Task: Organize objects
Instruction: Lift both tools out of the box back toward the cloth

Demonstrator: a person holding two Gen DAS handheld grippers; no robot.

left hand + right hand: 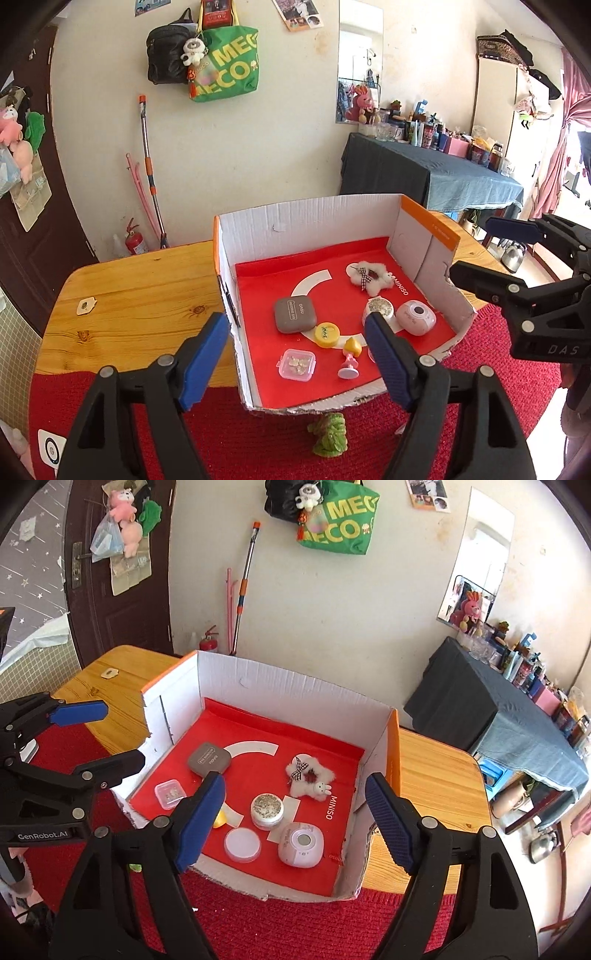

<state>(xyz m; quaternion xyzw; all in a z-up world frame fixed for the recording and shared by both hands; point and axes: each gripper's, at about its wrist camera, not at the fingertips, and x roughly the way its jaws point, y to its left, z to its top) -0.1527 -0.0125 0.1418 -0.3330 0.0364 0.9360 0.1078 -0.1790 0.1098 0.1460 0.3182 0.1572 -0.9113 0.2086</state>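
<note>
Two grippers hang above the cardboard box (310, 218), and you hold both with jaws spread wide and nothing between the pads. Your left gripper (295, 354) looks down over the box's near left corner; your right gripper (291, 819) looks down from the other side, over the near right part of the box. Each shows in the other's view, off to the side and clear of the box walls.

The box sits on a wooden table (140, 291), partly on a red cloth (491, 354), with a red liner (266, 280) covering its floor. Every small item you see inside lies on that liner, apart from its neighbours or just beside them. A grey rounded case (294, 314) lies toward the left, with a yellow round tin (327, 334) touching or just beside its near right corner. Nearer you sit a clear little box (297, 364) and a yellow and pink figurine (350, 360), tipped over. A white fluffy ornament (370, 277) with a checked bow lies toward the back right. In front of it stands a round jar with speckled lid (378, 309), and just beside that a pink rounded gadget (416, 317). The right wrist view also shows a white round lid (242, 844) near the front wall.

Outside the box, a green figurine (328, 435) lies on the red cloth just before the front wall.
</note>
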